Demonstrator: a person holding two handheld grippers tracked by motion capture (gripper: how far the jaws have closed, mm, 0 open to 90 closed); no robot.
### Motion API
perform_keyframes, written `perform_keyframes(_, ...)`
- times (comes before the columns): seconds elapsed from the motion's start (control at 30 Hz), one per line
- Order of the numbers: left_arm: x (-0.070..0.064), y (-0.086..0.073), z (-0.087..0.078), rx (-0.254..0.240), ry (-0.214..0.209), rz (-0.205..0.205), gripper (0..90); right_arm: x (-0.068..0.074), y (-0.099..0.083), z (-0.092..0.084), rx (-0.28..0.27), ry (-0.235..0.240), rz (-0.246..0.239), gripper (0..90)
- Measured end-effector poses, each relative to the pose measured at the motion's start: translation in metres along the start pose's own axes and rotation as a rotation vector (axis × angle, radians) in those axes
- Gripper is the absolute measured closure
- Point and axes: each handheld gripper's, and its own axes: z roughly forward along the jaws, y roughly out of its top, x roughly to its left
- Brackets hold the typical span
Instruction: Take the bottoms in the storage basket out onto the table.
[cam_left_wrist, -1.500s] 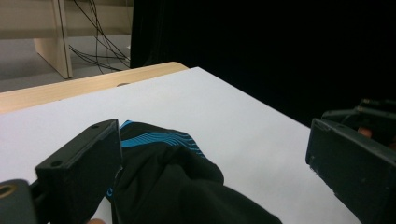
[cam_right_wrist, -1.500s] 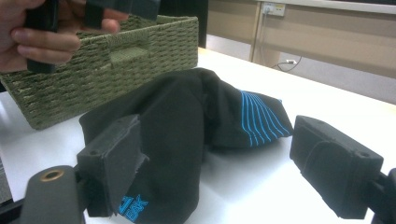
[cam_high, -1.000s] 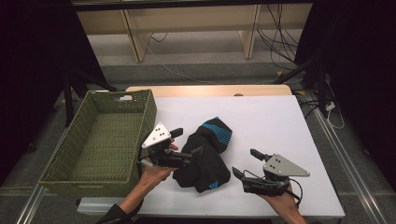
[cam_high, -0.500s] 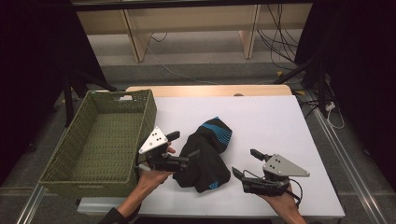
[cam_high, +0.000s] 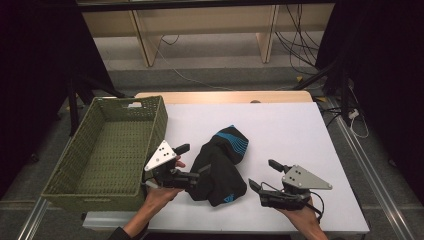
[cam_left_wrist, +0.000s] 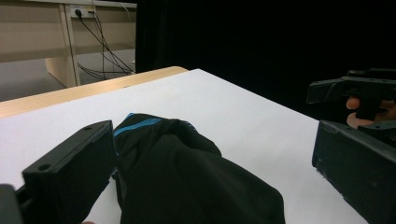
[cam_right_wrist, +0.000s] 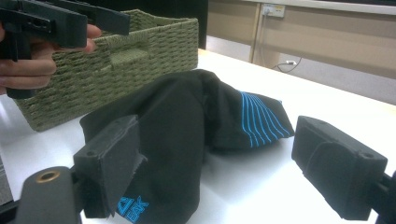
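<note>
A black garment with blue stripes lies crumpled on the white table, near its front edge. My left gripper is at the garment's left edge and open, with its lower jaw against the cloth. In the left gripper view the garment lies between the jaws of my left gripper, closer to the left one. My right gripper is open a little to the right of the garment and points at it. In the right gripper view the garment lies just ahead of my right gripper.
A green woven basket stands at the table's left side, close behind my left hand. The basket is also in the right gripper view. Wooden furniture legs and cables are on the floor beyond the table. The table's far and right parts are bare.
My left gripper has slid a little toward the near edge along the garment's left side. The right gripper and the garment have stayed put.
</note>
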Motion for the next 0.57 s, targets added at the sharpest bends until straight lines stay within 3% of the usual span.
perform_keyframes(0.57, 0.0021, -0.0012, -0.0029, -0.010, 0.018, -0.001, 0.0, -0.0003, -0.0001, 0.0003, -0.002, -0.001, 0.005, 16.7)
